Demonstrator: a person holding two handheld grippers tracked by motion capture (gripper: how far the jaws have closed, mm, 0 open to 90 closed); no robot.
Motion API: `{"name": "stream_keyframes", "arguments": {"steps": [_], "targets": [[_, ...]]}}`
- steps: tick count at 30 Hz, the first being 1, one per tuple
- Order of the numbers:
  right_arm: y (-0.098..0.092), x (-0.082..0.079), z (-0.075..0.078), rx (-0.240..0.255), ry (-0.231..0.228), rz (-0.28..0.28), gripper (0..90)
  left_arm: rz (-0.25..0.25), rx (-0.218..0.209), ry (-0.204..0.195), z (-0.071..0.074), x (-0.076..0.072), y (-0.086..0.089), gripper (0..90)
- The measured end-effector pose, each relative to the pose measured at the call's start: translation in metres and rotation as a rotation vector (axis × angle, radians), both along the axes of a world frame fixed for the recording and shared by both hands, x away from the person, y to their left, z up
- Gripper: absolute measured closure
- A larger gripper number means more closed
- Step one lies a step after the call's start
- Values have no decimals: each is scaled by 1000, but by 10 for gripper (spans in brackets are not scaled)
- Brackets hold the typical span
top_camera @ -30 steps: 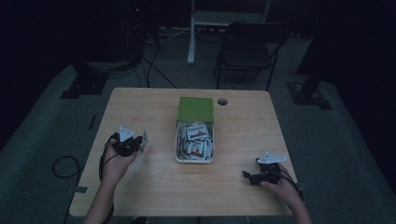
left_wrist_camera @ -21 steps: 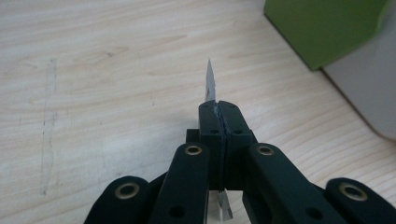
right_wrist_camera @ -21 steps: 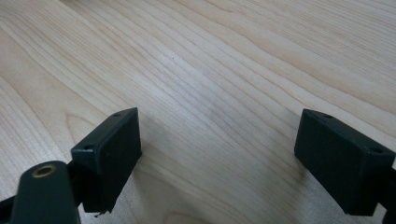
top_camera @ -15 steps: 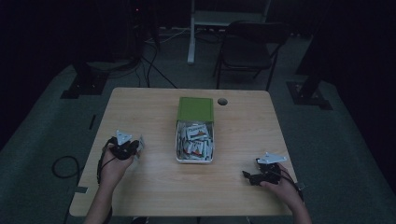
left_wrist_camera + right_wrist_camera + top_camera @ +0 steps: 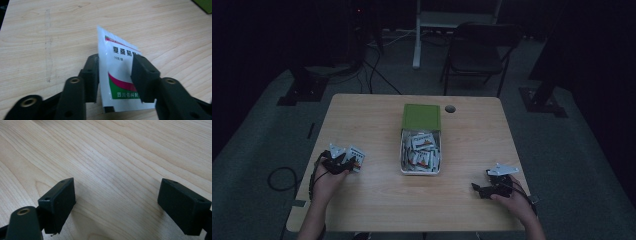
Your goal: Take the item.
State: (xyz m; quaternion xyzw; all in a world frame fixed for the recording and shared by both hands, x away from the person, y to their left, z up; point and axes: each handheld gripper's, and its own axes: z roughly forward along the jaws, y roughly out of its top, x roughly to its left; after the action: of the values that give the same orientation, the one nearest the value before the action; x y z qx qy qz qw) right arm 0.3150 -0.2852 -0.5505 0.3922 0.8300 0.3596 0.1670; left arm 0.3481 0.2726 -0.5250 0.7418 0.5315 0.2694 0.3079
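The scene is set in a dim room with a dark floor (image 5: 257, 150), on which a black cable (image 5: 279, 176) is looped to the left of the tabletop (image 5: 377, 200). The tabletop is of pale wood with a plain grain, and a faint dark streak is seen on it in the left gripper view.

At the left edge, the left gripper (image 5: 343, 163) is held low over the wood in a hand (image 5: 324, 182). Its fingers (image 5: 91, 75) have just been opening, and a white sachet (image 5: 117, 80) with a red and green band and printed characters is seen between them. The sachet stands tilted, its lower edge on the wood; a gap is seen beside at least one pad, so it is no longer pinched.

In the middle, a clear tray (image 5: 403, 162) full of similar sachets is placed, with a green lid (image 5: 422, 116) just behind it. A small round hole (image 5: 450, 108) is set in the tabletop to the right of the lid.

Farther right, the right gripper (image 5: 479, 189) is rested near the front edge, well apart from the tray. Its fingers (image 5: 58, 200) are spread wide over bare wood, with nothing between them.

Beyond the tabletop, a white stand (image 5: 417, 45) and a dark folding chair (image 5: 479, 50) are seen.
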Motion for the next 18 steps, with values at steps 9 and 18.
{"name": "stream_keyframes", "arguments": {"steps": [9, 18], "targets": [[0, 0, 0, 0, 0, 0, 141, -60, -49, -53, -3, -4, -1, 411], [0, 0, 0, -1, 0, 0, 139, -169, -123, -84, 6, -8, -18, 388]]}}
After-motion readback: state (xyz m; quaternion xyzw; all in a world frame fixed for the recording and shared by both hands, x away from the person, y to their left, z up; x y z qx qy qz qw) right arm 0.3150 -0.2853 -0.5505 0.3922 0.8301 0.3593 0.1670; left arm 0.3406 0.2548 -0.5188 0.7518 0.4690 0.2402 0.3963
